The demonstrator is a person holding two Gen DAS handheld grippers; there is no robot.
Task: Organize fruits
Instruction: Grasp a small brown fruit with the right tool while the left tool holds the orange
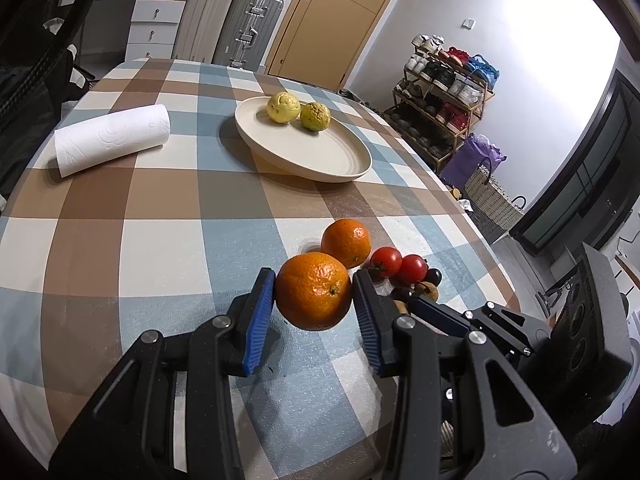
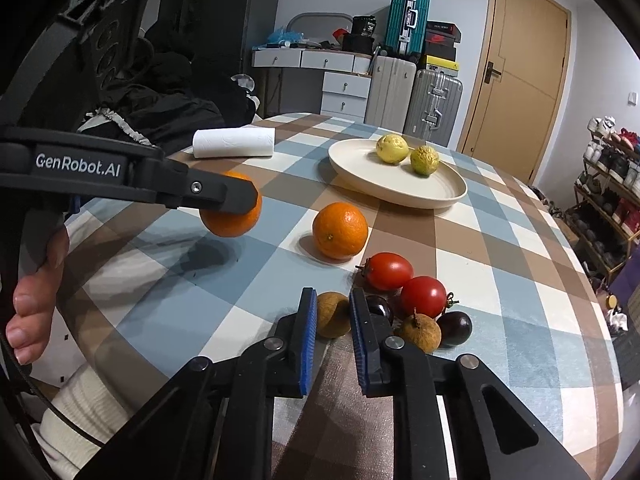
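With the left gripper (image 1: 313, 294) pinching an orange (image 1: 313, 291) clear of the table and the right gripper (image 2: 333, 314) clamping a longan (image 2: 333, 314), carry both level to the plate (image 2: 448, 196) at one o'clock.

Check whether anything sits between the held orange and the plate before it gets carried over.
Nothing visible blocks it. The orange hangs lifted in the left gripper; the second orange lies just off the line to the plate.
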